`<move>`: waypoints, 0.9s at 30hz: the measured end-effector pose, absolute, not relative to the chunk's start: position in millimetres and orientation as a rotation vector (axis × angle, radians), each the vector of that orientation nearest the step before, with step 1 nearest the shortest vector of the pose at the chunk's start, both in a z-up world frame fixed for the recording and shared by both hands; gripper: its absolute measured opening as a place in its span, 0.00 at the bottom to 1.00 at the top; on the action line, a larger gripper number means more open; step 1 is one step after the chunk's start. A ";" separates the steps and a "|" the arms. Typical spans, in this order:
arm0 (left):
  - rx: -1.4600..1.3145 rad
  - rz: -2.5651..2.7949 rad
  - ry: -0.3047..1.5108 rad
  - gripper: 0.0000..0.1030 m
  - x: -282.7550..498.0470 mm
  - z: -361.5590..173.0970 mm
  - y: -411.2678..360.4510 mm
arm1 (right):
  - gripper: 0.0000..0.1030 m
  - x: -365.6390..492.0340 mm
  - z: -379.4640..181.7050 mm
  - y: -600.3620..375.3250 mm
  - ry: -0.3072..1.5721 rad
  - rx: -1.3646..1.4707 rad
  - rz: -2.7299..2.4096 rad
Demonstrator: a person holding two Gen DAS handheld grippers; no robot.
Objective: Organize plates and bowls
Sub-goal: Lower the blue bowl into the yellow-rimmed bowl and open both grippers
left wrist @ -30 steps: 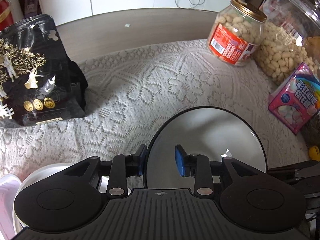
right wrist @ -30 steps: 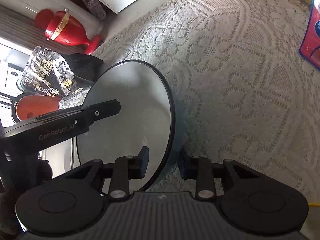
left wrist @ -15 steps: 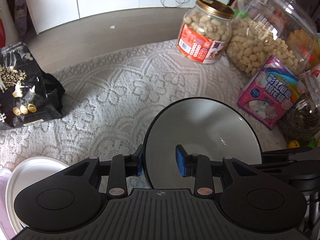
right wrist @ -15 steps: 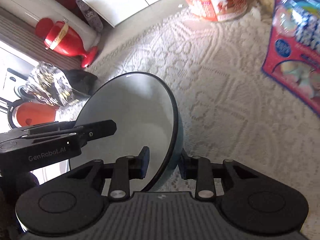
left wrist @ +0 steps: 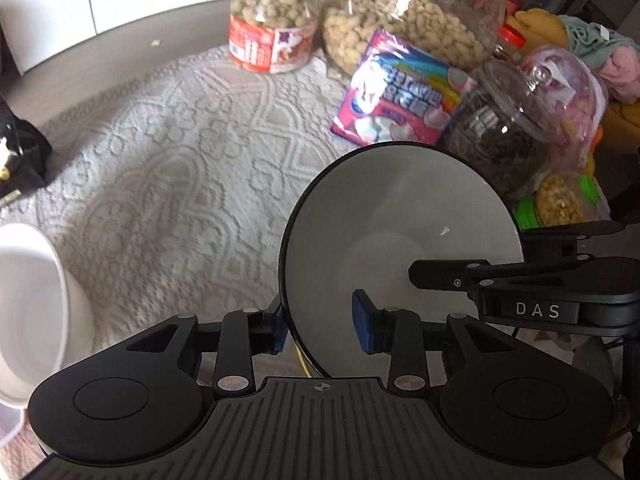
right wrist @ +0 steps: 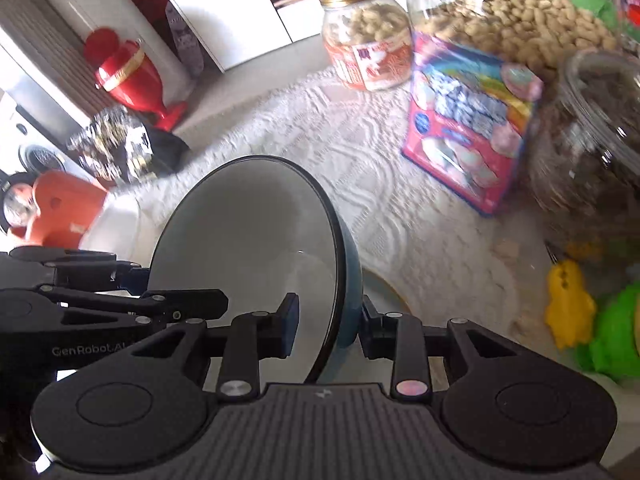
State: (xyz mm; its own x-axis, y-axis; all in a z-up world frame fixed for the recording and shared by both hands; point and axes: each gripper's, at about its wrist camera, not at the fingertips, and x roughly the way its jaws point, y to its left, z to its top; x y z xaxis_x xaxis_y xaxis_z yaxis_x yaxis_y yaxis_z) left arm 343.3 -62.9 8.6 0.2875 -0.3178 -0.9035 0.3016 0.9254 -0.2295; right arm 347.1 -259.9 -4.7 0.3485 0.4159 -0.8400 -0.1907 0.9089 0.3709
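Note:
A dark-rimmed bowl [left wrist: 400, 240] with a grey inside and a teal outside is held above the lace tablecloth by both grippers. My left gripper [left wrist: 320, 328] is shut on its left rim. My right gripper [right wrist: 328, 320] is shut on its right rim, and the bowl [right wrist: 248, 240] fills the middle of the right wrist view. A white bowl [left wrist: 28, 312] stands at the left edge of the left wrist view. Part of a gold-rimmed plate [right wrist: 384, 288] shows on the cloth under the held bowl in the right wrist view.
Peanut jars [left wrist: 276, 20] [left wrist: 408, 24], a pink snack bag [left wrist: 400, 96] and a dark seed jar [left wrist: 508, 128] crowd the far right. A black bag [right wrist: 124, 148], a red jar [right wrist: 128, 76] and yellow and green toys [right wrist: 572, 312] lie around.
Both grippers have carried the bowl to the right, toward the jars and the snack bag. The black bag has slid out to the left edge. The white bowl now sits farther left.

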 end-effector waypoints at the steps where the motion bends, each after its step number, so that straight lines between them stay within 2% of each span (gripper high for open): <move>1: -0.018 -0.417 1.233 0.34 339.6 1.2 -65.5 | 0.30 343.5 -8.5 -262.6 1.166 0.219 0.396; 6: 0.003 -0.427 1.261 0.30 321.4 -16.5 -73.5 | 0.30 329.5 -28.7 -271.9 1.207 0.193 0.400; 12: 0.034 -0.398 1.233 0.28 314.9 -14.1 -76.6 | 0.31 321.8 -35.4 -275.3 1.185 0.206 0.424; 27: -0.032 -0.419 1.181 0.24 306.5 -11.8 -61.8 | 0.33 318.8 -12.3 -282.8 1.177 0.177 0.368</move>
State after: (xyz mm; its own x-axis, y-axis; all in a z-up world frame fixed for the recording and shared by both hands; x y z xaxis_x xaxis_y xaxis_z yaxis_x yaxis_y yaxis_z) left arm 306.5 -61.8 -11.8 0.3126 -0.3340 -0.8892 0.3008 0.9228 -0.2409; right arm 318.8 -282.8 -12.3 0.3325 0.3714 -0.8669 -0.1889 0.9268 0.3246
